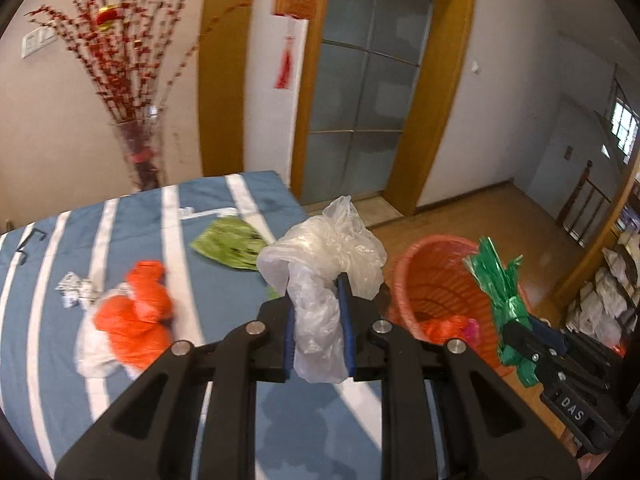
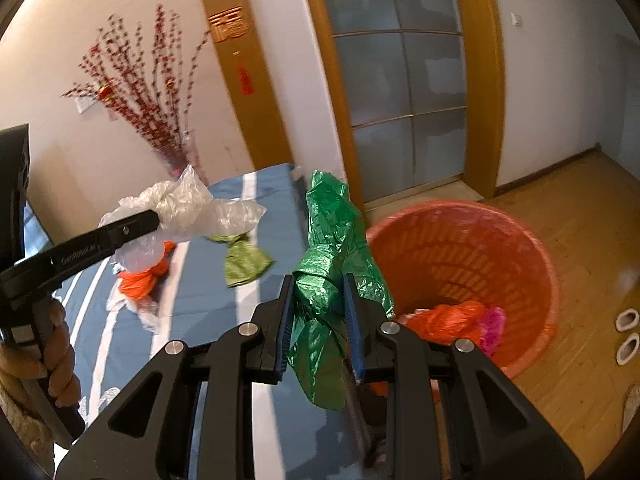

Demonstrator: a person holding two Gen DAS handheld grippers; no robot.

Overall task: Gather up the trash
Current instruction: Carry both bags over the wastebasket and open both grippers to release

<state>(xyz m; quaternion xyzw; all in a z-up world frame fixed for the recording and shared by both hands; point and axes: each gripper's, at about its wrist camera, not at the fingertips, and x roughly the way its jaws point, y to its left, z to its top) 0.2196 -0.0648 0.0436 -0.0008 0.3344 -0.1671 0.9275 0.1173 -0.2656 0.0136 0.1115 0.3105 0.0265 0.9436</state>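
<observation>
Left wrist view: the clear plastic bag sits clamped between the blue pads of the left hand-held gripper, bunched into a soft wad that billows above the fingers and hangs limp below them. It looks nearly weightless, thin and slippery, with no stiffness at all, so I judge it holds best where it is pinched now, across a thick gathered fold, not by a single loose sheet that could slide out.

To the right, the green plastic bag is gripped the same way by the right hand-held gripper, its crinkled film gathered between the pads, one tail standing up and another drooping. It too should be light and floppy, and likely to cling or drift when let go.

Just right of both and lower stands the orange basket on the wooden floor, already holding orange and pink scraps at its bottom. The green bag is close to its near rim; the clear one is further left, over the edge of the bed.

On the blue striped bed more trash lies loose: an orange bag tangled with white film near the left, a crumpled light-green wrapper farther back, and small silvery scraps at far left. All look soft and easily pinched at a bunched fold.
</observation>
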